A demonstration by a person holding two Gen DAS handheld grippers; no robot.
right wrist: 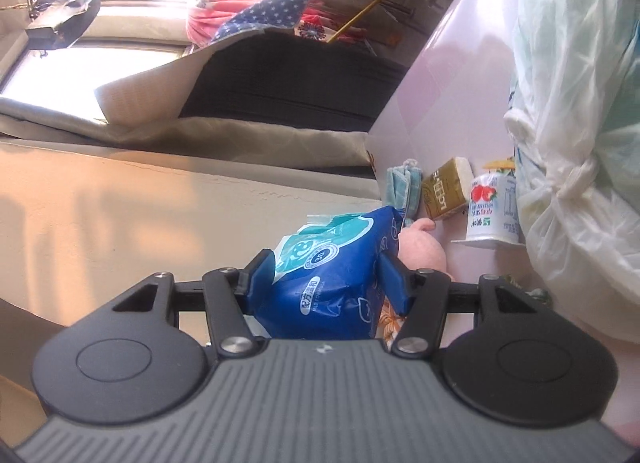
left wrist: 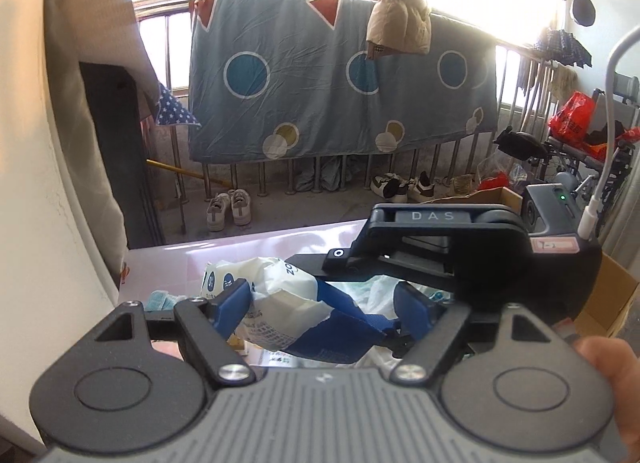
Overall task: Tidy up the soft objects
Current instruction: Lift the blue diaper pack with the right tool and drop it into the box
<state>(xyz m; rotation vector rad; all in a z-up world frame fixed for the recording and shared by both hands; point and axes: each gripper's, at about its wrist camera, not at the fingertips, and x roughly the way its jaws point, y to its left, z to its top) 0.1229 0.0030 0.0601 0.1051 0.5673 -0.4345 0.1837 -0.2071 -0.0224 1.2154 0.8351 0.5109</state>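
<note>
A soft pack [left wrist: 280,311], white and blue, hangs above the pink table [left wrist: 180,259]. It sits crumpled between the blue pads of my left gripper [left wrist: 324,305], which presses on it from both sides with the jaws wide. The right gripper's body [left wrist: 500,259] reaches in from the right, turned on its side. In the right wrist view my right gripper [right wrist: 326,283] is shut on the blue pack [right wrist: 340,255], one pad on each flank. Whether both views show one pack I cannot tell for sure.
On the table [right wrist: 440,83] lie a knotted white plastic bag [right wrist: 580,103], a yoghurt cup [right wrist: 494,207], a gold carton [right wrist: 444,191], folded teal masks [right wrist: 404,191] and a pink soft thing [right wrist: 424,255]. A cardboard box [left wrist: 612,303] stands at the right. A wall runs along the left.
</note>
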